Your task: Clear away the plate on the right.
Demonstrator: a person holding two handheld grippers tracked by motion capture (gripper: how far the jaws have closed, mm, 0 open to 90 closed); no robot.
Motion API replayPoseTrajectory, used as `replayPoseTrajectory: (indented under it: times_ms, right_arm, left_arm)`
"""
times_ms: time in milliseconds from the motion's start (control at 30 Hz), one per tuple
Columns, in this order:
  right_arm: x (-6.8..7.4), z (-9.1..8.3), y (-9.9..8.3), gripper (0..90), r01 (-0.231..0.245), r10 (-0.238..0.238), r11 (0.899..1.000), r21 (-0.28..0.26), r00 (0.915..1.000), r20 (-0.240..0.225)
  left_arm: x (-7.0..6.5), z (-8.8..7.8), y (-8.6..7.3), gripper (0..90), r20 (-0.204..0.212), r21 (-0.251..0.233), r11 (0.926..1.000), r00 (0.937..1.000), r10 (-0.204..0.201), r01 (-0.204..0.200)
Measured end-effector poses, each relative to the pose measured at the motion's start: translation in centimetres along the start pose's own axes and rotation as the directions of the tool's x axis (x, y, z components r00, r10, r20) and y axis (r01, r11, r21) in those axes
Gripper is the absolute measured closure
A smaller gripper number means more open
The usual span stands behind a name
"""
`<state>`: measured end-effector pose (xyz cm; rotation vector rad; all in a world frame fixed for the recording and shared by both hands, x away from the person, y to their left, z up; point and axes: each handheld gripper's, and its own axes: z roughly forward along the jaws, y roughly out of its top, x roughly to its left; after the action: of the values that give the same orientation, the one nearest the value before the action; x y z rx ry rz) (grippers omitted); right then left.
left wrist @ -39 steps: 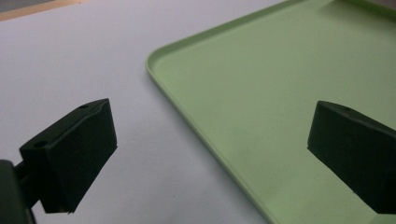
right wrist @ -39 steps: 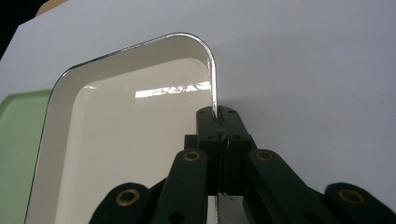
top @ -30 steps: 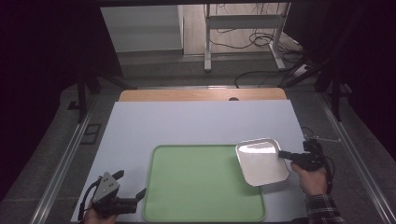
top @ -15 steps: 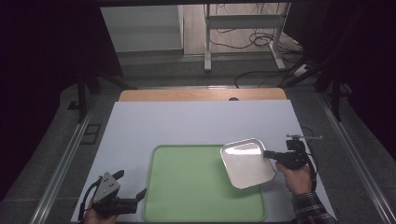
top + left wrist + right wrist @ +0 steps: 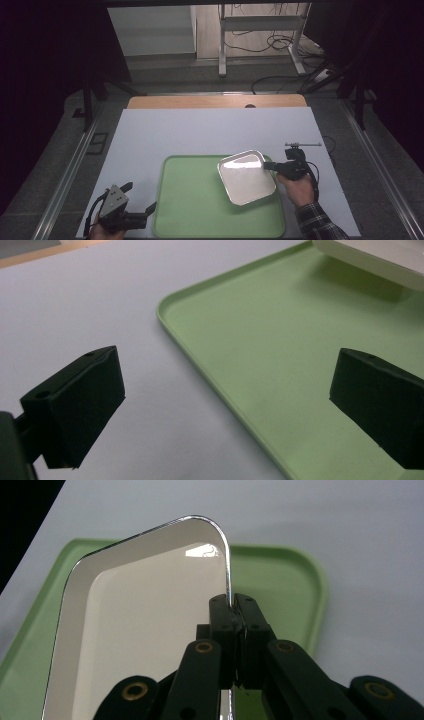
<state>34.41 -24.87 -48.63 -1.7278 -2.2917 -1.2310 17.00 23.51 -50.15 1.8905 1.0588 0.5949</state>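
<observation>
A shiny metal pan (image 5: 246, 177) hangs tilted over the right part of a green tray (image 5: 195, 200). My right gripper (image 5: 270, 166) is shut on the pan's right rim. In the right gripper view the jaws pinch the pan's thin rim (image 5: 229, 587), with the green tray (image 5: 280, 580) below it. My left gripper (image 5: 141, 204) rests at the table's front left, open, just beside the tray's left edge. In the left gripper view its two fingers (image 5: 80, 405) stand wide apart over the tray's rim (image 5: 200, 365), and the pan's underside (image 5: 370, 257) shows at the top right.
A white mat (image 5: 210, 130) covers the table, with a wooden strip (image 5: 215, 101) at its far edge. Metal rails run along both sides. Cables and a stand's legs (image 5: 260, 40) lie on the floor beyond the table.
My right gripper has carried the metal pan leftward, from the tray's right edge to over its right part. The left gripper has stayed put.
</observation>
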Motion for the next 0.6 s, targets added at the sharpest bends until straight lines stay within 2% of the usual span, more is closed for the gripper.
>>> replayPoseTrajectory:
  times_ms: [367, 600]
  right_arm:
    - [2.3, 3.1, 0.1, 88.2, 0.017, -0.017, 0.999, 0.041, 0.9998, -0.012]
    - [3.0, 4.5, 0.0, 88.1, 0.008, -0.007, 0.998, 0.057, 0.9999, -0.013]
  left_arm:
    - [0.0, 0.0, 0.0, 1.0, 0.000, 0.000, 1.0000, 1.0000, 0.003, -0.003]
    - [0.0, 0.0, 0.0, 1.0, 0.001, -0.002, 1.0000, 1.0000, 0.004, -0.004]
